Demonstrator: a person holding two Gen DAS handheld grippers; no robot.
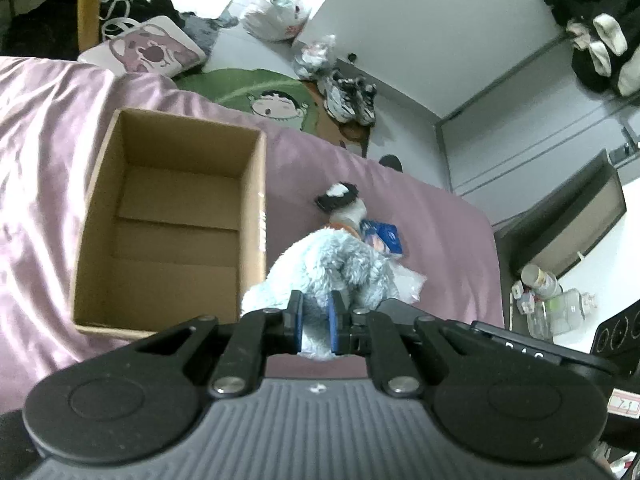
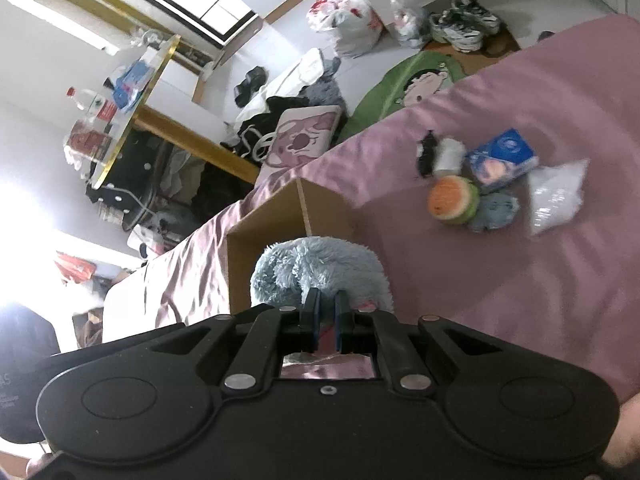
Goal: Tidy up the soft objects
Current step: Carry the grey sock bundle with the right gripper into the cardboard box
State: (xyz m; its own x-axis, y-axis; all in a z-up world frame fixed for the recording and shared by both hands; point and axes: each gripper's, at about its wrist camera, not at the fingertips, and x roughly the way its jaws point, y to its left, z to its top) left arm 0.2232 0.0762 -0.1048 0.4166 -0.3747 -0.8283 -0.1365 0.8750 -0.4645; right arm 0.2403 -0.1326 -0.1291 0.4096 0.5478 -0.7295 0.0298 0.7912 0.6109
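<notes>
A blue plush toy [image 1: 336, 268] is pinched between the blue-padded fingers of the left gripper [image 1: 316, 316], just beside the right wall of an open cardboard box [image 1: 256, 200] that stands on a pink bedspread [image 1: 48, 128]. The box is seen empty, its bottom flaps bare.

In the right wrist view, a blue plush toy [image 2: 320, 272] is likewise gripped by the right gripper [image 2: 326, 312], whose fingers are drawn close together on the fur, in front of a corner of the cardboard box [image 2: 276, 224]. Whether both grippers hold the same toy cannot be told.

Further along the bedspread [image 2: 520, 300], a small heap is shown: a round orange-and-green plush [image 2: 452, 200], a smaller blue plush [image 2: 496, 210], a blue packet [image 2: 502, 158], a clear plastic bag [image 2: 554, 196] and a black-and-white plush [image 2: 440, 156], lying close together. On the floor beyond the bed, a green cartoon rug [image 2: 408, 76], sneakers [image 2: 464, 22] and plastic bags [image 2: 352, 20] are visible.
</notes>
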